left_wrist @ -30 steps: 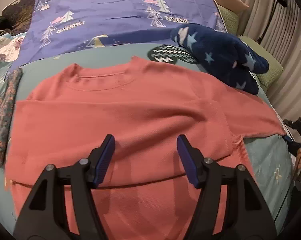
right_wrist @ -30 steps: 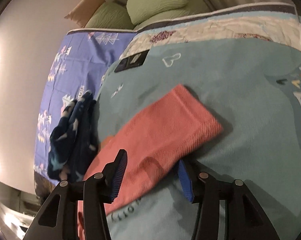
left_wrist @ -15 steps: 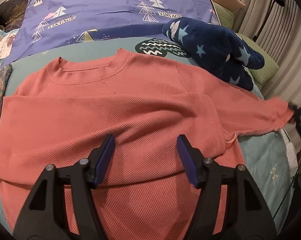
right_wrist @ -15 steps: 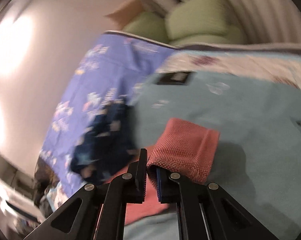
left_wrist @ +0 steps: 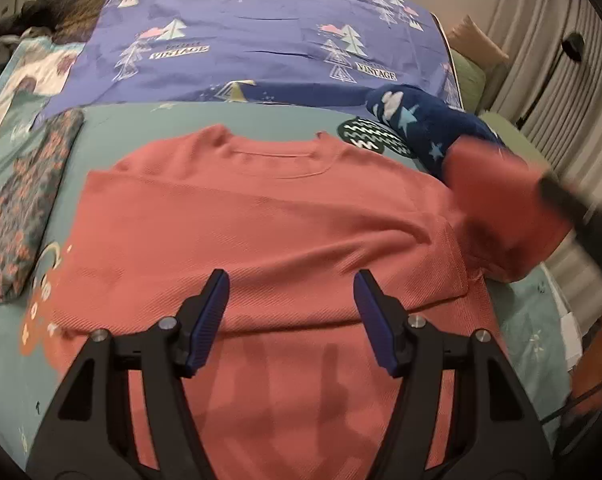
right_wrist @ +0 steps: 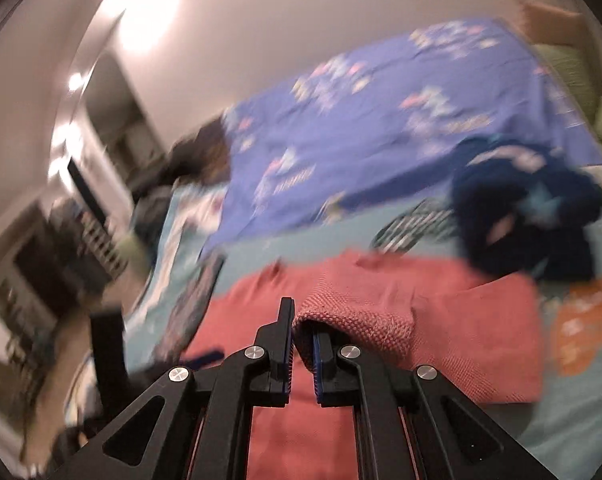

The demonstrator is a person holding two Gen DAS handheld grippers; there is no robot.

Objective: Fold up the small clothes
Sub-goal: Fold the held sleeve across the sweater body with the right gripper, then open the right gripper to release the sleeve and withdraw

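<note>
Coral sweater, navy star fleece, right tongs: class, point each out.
coral sweater (left_wrist: pixel 261 240), left wrist view, chest panel.
navy star fleece (left_wrist: pixel 429 128), left wrist view, upper fold.
right tongs (right_wrist: pixel 301 332), right wrist view, between fingertips pinching the sleeve.

right gripper (right_wrist: pixel 302 340): jaws closed tight on the sleeve cuff (right_wrist: pixel 353 316), which bunches over the right finger
coral sweater (right_wrist: pixel 481 328): spread flat beyond the gripper, on the teal bedspread (right_wrist: pixel 573 432)
navy star-print garment (right_wrist: pixel 529 216): heaped past the sweater's far right edge, touching it
purple tree-print sheet (right_wrist: pixel 381 128): beyond the sweater, blurred
floral case (right_wrist: pixel 189 304): just left of the sweater
</note>
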